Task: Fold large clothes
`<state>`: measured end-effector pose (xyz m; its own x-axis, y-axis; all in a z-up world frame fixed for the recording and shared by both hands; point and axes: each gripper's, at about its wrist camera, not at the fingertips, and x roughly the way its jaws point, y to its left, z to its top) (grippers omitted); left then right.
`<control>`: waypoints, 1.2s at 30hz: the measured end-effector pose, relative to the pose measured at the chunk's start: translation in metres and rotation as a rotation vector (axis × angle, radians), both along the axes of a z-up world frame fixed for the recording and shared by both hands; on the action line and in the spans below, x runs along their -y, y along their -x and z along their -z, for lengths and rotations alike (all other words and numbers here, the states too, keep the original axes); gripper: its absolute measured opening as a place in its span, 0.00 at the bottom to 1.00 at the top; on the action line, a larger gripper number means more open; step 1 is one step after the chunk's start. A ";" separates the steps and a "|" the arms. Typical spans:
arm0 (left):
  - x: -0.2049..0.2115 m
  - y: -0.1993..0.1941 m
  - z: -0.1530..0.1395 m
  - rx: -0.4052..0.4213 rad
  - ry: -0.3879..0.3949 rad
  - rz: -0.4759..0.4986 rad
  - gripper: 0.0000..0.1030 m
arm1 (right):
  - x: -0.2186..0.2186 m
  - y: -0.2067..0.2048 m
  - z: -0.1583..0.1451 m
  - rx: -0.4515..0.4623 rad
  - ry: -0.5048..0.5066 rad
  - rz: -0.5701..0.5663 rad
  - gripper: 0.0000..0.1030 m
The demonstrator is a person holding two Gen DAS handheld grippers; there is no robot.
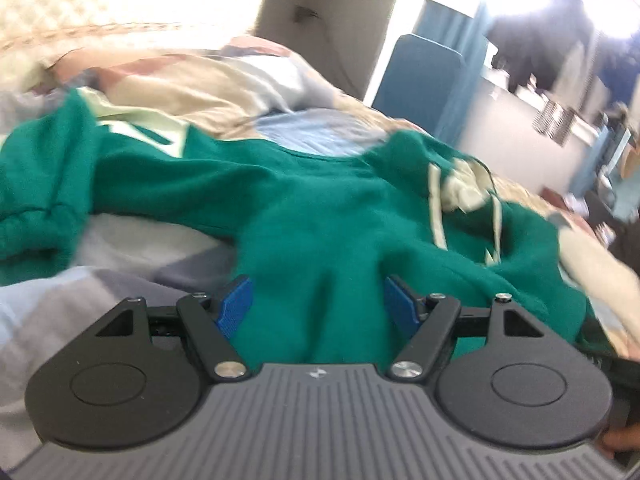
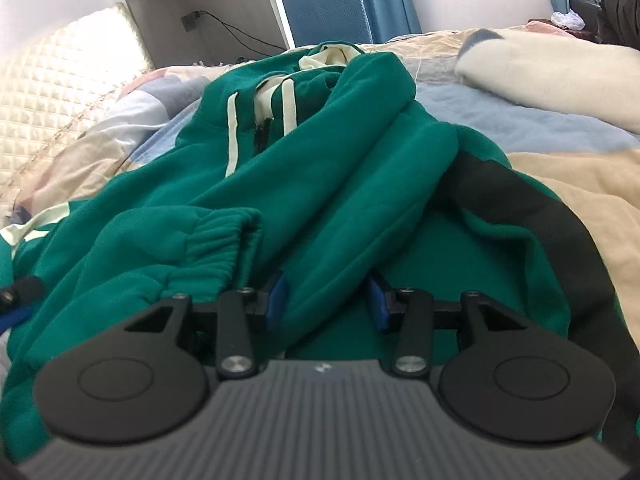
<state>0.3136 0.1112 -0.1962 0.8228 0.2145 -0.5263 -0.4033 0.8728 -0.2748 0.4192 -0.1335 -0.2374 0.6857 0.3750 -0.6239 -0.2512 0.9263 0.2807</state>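
A green hoodie (image 1: 320, 200) with cream drawstrings (image 1: 436, 208) lies crumpled on the bed. My left gripper (image 1: 318, 300) is low over its bunched body. Its jaws stand wide, with cloth rising between the blue pads (image 1: 236, 300), whose inner faces still show. In the right wrist view the hoodie (image 2: 340, 140) stretches away toward its hood, with a ribbed cuff (image 2: 216, 236) at the left. My right gripper (image 2: 327, 300) is shut on a thick fold of green sleeve that fills the gap between its pads.
The bed's patchwork cover (image 1: 100, 280) lies under the hoodie. A cream blanket (image 2: 552, 68) is heaped at the right. A quilted headboard (image 2: 60, 100) and a blue padded panel (image 2: 324, 4) stand at the far end, with a cluttered room beyond.
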 end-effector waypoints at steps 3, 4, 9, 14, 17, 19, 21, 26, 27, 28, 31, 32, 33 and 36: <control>-0.012 0.007 -0.002 -0.003 0.040 -0.034 0.74 | 0.002 0.001 -0.001 -0.011 -0.017 0.013 0.44; -0.015 0.008 -0.001 -0.011 0.052 -0.036 0.74 | 0.003 0.001 -0.002 -0.014 -0.025 0.019 0.44; -0.018 0.009 0.000 0.001 0.086 -0.016 0.74 | 0.005 -0.001 -0.006 -0.036 -0.068 0.038 0.56; -0.010 0.008 0.000 0.012 0.080 0.009 0.74 | -0.015 0.004 -0.018 0.055 0.049 0.013 0.63; -0.008 0.011 0.000 0.017 0.088 0.012 0.74 | -0.019 0.012 -0.032 0.138 0.034 0.016 0.63; -0.009 0.009 0.000 0.017 0.094 0.012 0.74 | -0.019 0.019 -0.040 0.195 0.021 0.002 0.64; -0.009 0.008 0.001 0.015 0.093 0.013 0.74 | -0.021 0.026 -0.048 0.258 0.006 -0.025 0.63; -0.008 0.005 0.002 -0.002 0.083 0.042 0.74 | -0.033 0.021 -0.038 0.188 -0.029 -0.111 0.63; -0.009 0.002 0.003 -0.039 0.056 0.048 0.74 | -0.035 0.018 -0.030 0.146 -0.027 -0.124 0.63; -0.010 0.000 0.005 -0.069 0.038 0.048 0.73 | -0.037 0.016 -0.022 0.115 -0.010 -0.129 0.64; -0.020 -0.007 0.022 -0.185 0.057 0.043 0.73 | -0.037 0.015 -0.006 0.085 -0.015 -0.110 0.70; -0.024 -0.009 0.027 -0.205 0.074 0.042 0.73 | -0.034 0.013 -0.004 0.072 -0.044 -0.103 0.71; -0.027 -0.011 0.031 -0.220 0.097 0.039 0.73 | -0.032 0.012 -0.004 0.060 -0.067 -0.098 0.72; -0.026 -0.012 0.032 -0.231 0.095 0.044 0.73 | -0.026 0.015 -0.003 0.033 -0.139 -0.115 0.74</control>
<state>0.3254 0.1375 -0.2277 0.6860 0.1215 -0.7174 -0.4271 0.8655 -0.2618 0.4041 -0.1074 -0.2341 0.6524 0.5332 -0.5386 -0.3642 0.8438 0.3942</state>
